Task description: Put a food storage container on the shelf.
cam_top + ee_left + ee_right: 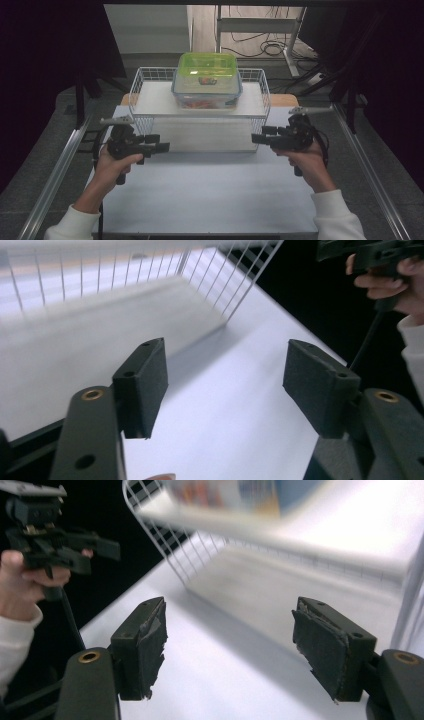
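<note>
A clear plastic box with a green lid (207, 80) stands on top of a white wire rack (150, 100) at the far middle of the white table (210, 190); colourful items show through its wall. My left gripper (159, 142) hovers in front of the rack's left end, pointing right, open and empty. My right gripper (261, 135) hovers in front of the rack's right end, pointing left, also open with nothing between its pads. In the left gripper view the gripper (225, 365) faces the rack (225, 290). In the right gripper view the gripper (227, 615) looks under the box (235, 495).
Metal rails (55, 175) run along both sides of the table. Behind the rack lie floor cables (270, 47) and a desk frame. Dark curtains stand at left and right. The other hand and its gripper (370, 252) show far off in each gripper view.
</note>
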A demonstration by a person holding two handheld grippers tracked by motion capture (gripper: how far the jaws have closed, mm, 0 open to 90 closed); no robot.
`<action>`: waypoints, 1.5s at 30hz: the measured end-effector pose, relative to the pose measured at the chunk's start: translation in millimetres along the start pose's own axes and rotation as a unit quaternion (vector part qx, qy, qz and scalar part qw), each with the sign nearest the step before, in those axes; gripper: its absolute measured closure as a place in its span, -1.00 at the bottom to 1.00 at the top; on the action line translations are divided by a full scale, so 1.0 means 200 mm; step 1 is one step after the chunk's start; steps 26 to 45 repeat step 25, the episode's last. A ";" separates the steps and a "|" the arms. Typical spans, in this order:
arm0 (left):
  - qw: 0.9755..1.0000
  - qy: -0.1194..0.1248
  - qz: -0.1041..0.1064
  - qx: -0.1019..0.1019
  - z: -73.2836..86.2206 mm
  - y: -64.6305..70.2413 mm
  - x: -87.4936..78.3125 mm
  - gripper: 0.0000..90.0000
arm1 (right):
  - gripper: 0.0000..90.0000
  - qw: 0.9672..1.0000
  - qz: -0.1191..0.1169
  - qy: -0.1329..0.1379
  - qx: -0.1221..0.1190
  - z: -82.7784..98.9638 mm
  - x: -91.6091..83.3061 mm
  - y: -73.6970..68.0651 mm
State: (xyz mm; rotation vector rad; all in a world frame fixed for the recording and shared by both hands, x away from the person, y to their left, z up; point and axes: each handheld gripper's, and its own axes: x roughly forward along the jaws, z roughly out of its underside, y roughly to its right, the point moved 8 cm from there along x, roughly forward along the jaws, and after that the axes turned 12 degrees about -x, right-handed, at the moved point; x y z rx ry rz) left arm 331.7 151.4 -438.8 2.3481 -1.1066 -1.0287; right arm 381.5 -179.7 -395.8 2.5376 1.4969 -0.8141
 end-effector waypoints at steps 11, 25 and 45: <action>0.999 -0.036 -0.027 0.001 0.31 -0.14 0.11 -0.33 | -0.37 0.998 -0.011 -0.055 0.008 0.46 0.11 -0.03; 0.998 -0.039 -0.056 0.015 0.37 -0.18 0.14 -0.44 | -0.51 0.998 -0.003 -0.062 -0.021 0.58 0.18 -0.06; 0.998 -0.039 -0.056 0.015 0.37 -0.18 0.14 -0.44 | -0.51 0.998 -0.003 -0.062 -0.021 0.58 0.18 -0.06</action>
